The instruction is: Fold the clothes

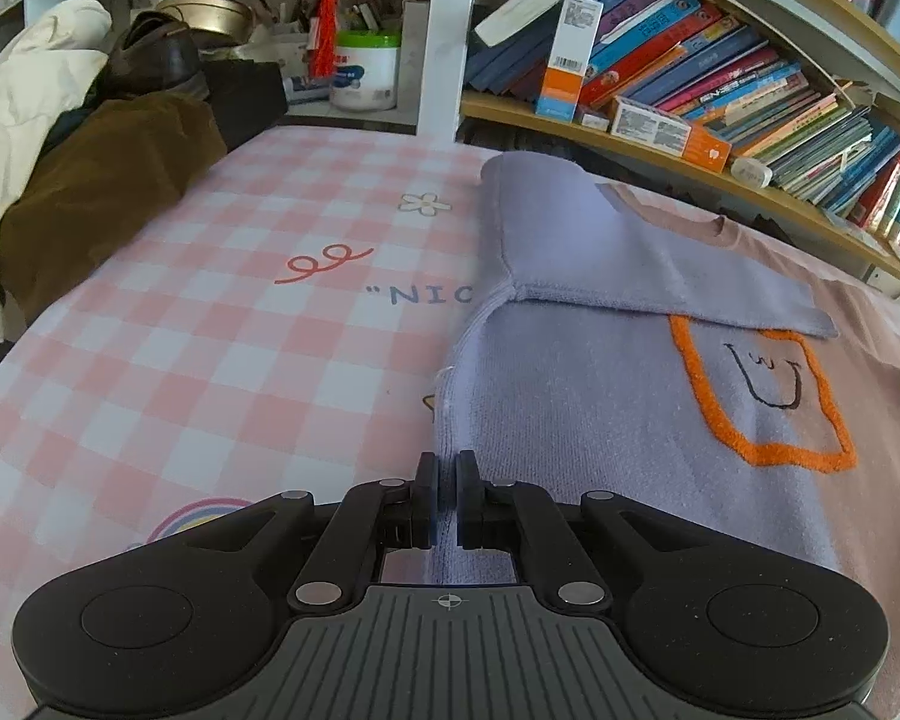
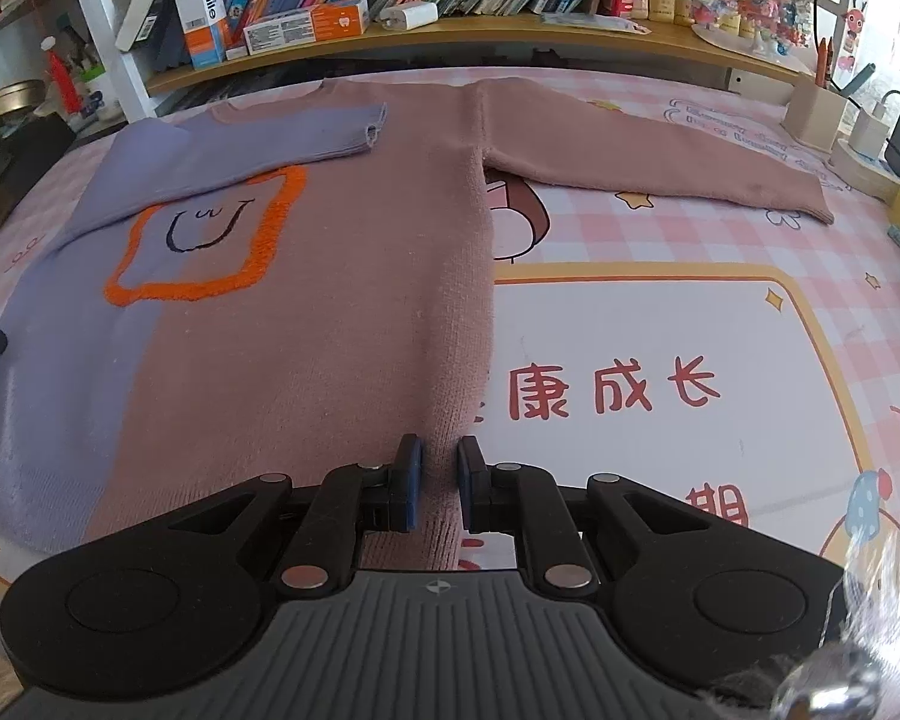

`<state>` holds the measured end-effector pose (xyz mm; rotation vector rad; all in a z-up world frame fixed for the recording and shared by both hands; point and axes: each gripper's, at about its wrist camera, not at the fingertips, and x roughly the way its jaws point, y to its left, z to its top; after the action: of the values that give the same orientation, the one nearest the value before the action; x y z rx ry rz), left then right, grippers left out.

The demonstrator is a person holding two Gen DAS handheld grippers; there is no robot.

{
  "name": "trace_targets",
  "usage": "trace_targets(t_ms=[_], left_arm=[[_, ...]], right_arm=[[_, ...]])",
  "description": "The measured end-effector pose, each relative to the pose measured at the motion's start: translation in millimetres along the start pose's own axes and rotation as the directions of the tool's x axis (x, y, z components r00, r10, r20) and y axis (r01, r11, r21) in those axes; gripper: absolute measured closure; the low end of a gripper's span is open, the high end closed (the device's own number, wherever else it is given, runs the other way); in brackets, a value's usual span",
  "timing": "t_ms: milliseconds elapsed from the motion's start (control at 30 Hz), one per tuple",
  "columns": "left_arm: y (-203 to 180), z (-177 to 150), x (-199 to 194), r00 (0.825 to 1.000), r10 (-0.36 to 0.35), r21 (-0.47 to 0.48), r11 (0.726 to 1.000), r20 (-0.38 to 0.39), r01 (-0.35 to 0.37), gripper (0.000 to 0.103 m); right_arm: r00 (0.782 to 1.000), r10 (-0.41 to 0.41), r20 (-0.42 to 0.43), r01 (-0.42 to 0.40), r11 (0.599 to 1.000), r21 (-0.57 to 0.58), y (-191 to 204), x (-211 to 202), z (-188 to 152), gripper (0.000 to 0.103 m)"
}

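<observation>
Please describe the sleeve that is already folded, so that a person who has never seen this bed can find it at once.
On the pink checked bedsheet lies a two-coloured sweater, lilac on one side and dusty pink on the other. The lilac sleeve is folded across its chest, just above the orange outlined face. The pink sleeve lies stretched out on the sheet.

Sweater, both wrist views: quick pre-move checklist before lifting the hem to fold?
1. Left gripper shut on the sweater at its lilac bottom edge: ok.
2. Right gripper shut on the pink bottom edge: ok, the knit bunches between the pads.
3. Lilac sleeve already folded across the chest: ok.
4. Pink sleeve folded in: not ok, it lies stretched out on the checked cover.
5. Body flat, no big wrinkles: ok.
6. Space past the collar: cannot tell; the bookshelf stands close behind.
</observation>
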<state>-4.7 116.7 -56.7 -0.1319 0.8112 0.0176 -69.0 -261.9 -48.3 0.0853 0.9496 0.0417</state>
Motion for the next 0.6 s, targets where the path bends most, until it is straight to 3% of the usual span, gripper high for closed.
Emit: trace_targets(t_ms=[167,333,400,533,600], left_arm=[[3,3,2,1.000,-0.013,0.009,1.000,0.003,0.013,0.099],[6,2,-2,1.000,-0.030,0.015,0.999,-0.008,0.030,0.092],[8,2,-7,0.999,-0.039,0.008,0.999,-0.012,0.039,0.083],[5,-2,-32,0.998,-0.057,-0.008,0.998,0.022,0.057,0.066],[-1,-4,-44,0.998,-0.059,0.005,0.998,0.036,0.059,0.047]], right_arm=[[1.000,-0.010,0.002,0.010,1.000,0.003,6,-2,-5,0.091],[0.999,-0.046,0.021,0.045,0.998,0.035,10,-4,-10,0.086],[0.998,-0.058,0.033,0.056,0.997,0.048,12,-9,-12,0.085],[0.991,-0.095,0.098,0.089,0.994,0.068,16,-26,-17,0.064],[0.985,-0.114,0.127,0.104,0.991,0.083,19,-34,-19,0.058]])
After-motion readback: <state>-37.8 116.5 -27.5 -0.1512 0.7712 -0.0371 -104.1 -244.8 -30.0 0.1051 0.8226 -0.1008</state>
